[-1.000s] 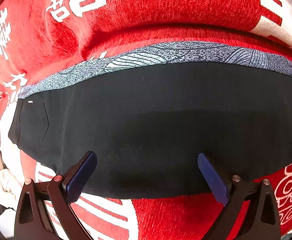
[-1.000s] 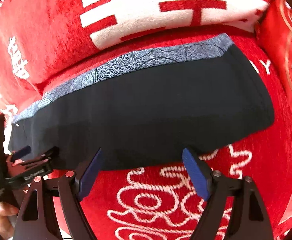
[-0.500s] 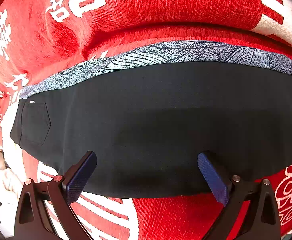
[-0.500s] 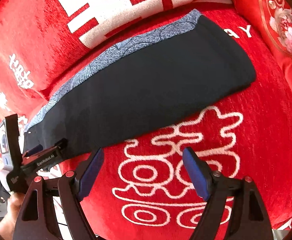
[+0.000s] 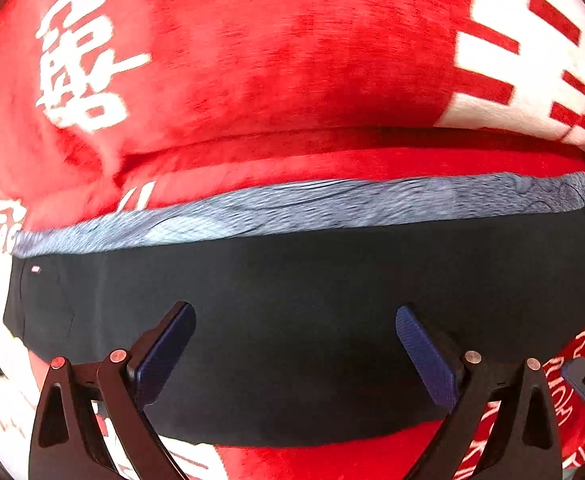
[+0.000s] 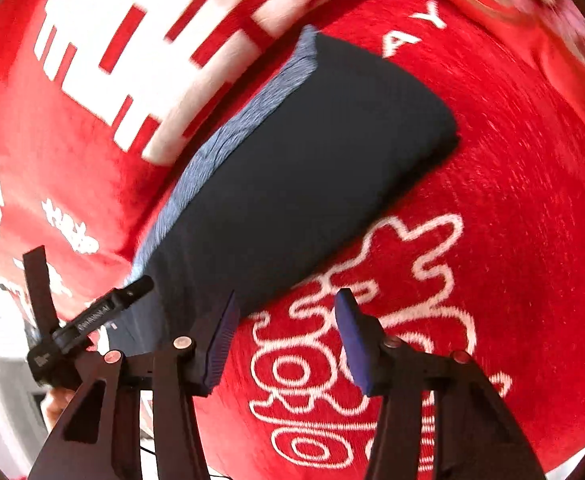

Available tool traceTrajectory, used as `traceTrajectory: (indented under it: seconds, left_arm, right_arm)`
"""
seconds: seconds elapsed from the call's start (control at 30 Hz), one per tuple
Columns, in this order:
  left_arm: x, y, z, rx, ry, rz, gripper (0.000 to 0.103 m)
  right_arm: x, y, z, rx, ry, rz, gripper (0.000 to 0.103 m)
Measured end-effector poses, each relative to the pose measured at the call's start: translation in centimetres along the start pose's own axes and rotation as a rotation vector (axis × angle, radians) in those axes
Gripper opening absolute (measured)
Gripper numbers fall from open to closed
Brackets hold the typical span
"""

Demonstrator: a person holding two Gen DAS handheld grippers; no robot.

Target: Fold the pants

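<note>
In the left wrist view the black pants [image 5: 292, 320] lie flat as a long folded band across the middle of the frame on the red blanket [image 5: 312, 60], a grey patterned strip [image 5: 292, 212] along their upper edge and a small pocket [image 5: 44, 304] at the far left. The left gripper [image 5: 294, 344] hangs over them, jaws wide, nothing between. Only the right wrist view shows the pants' folded end [image 6: 432, 120] at upper right and the white pattern [image 6: 372, 300] woven below it. There the right gripper [image 6: 284, 340] is over bare blanket, jaws closing with nothing between them.
</note>
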State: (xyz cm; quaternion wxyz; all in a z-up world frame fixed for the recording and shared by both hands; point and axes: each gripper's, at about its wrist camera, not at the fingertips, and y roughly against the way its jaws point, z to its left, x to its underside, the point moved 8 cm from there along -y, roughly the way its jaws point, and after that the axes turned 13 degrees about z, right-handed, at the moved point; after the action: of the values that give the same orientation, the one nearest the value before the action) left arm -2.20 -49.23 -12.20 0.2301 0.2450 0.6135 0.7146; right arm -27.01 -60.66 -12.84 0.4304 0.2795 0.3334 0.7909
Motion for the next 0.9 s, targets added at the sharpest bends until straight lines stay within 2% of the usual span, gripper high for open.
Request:
traceTrajectory:
  seconds: [0.1,0.2,0.27,0.4,0.53,0.7,0.83,0.9]
  left_arm:
    - [0.2,-0.6,-1.9,0.007,-0.029,-0.005,0.101]
    - [0.9,-2.3,-3.2,-0.023,-0.061,0.011,0.102]
    - [1.0,-2.2,-3.2,-0.019,-0.055,-0.036,0.102]
    - [1.4,-2.6,-2.8,0.016,-0.039,-0.044,0.102]
    - [1.4,-2.9,-2.3,0.023,-0.04,-0.045,0.102]
    - [1.7,-3.0,-2.5,0.007,-0.036,-0.048,0.102]
    - [1.6,-2.6,-2.8,-0.003,-0.029,-0.046,0.102]
    - [1.5,-2.2,-3.1,-0.017,-0.033,-0.035,0.102]
  right_arm:
    - [-0.4,0.1,-1.2,-0.058,-0.038,-0.032,0.054]
    - [-0.5,0.2,-1.6,-0.13,-0.043,-0.065,0.054]
    - [-0.9,0.2,-1.6,-0.171,-0.033,-0.088,0.054]
    - [-1.7,0.1,-1.9,-0.226,-0.034,-0.122,0.056]
    - [-2.2,0.1,-1.7,-0.242,-0.038,-0.144,0.056]
    - [-0.6,0.1,-2.3,-0.262,-0.065,-0.144,0.054]
    - [-1.3,-0.1,-1.9,-0.237,-0.062,-0.133,0.054]
    - [-1.2,0.2,-1.8,-0.196,-0.058,-0.129,0.054]
